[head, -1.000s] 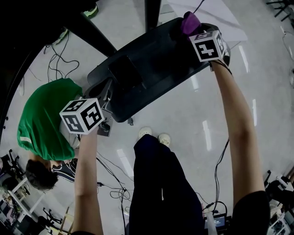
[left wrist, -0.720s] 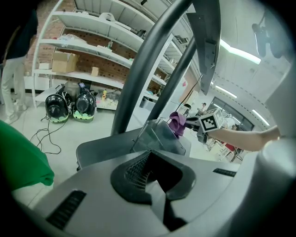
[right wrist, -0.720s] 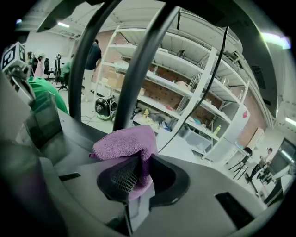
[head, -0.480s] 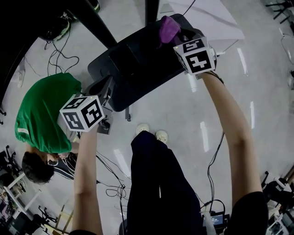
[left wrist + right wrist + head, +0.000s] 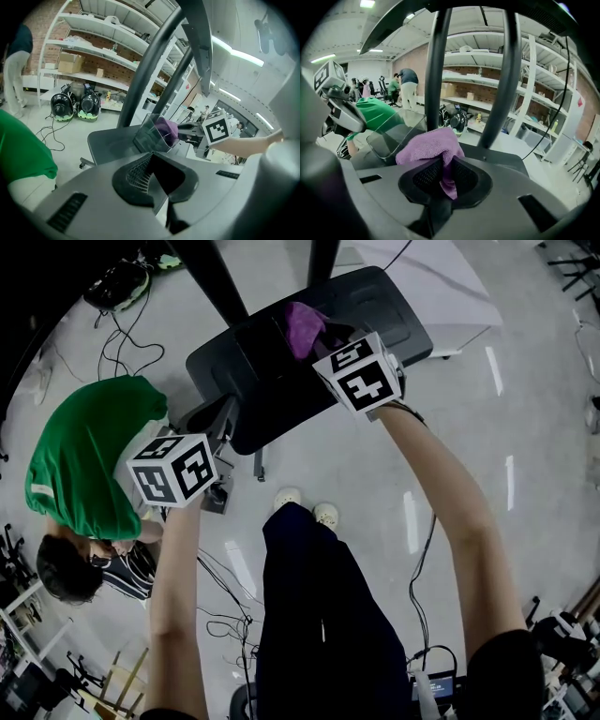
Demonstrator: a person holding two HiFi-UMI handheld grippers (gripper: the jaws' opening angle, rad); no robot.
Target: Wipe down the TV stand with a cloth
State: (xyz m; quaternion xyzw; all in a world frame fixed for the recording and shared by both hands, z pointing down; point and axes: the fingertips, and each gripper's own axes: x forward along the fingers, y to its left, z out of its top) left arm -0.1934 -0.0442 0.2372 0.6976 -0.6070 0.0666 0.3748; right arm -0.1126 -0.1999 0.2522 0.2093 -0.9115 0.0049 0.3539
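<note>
Head view: a glossy pale floor (image 5: 544, 427) carries the dark grey, rounded TV stand base (image 5: 272, 399), and the fuzzy purple cloth (image 5: 303, 326) rests on it. Left gripper view: white metal shelving (image 5: 93, 47) lines a brick wall, and the left claw (image 5: 157, 180) is closed and empty. Right gripper view: the right claw (image 5: 443, 176) pinches the cloth.

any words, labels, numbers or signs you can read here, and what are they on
None can be read.
Marker cubes: black-and-white square patterns only, no letters.
Boxes on the shelves: too small to read.
Purple cloth: no label showing.
</note>
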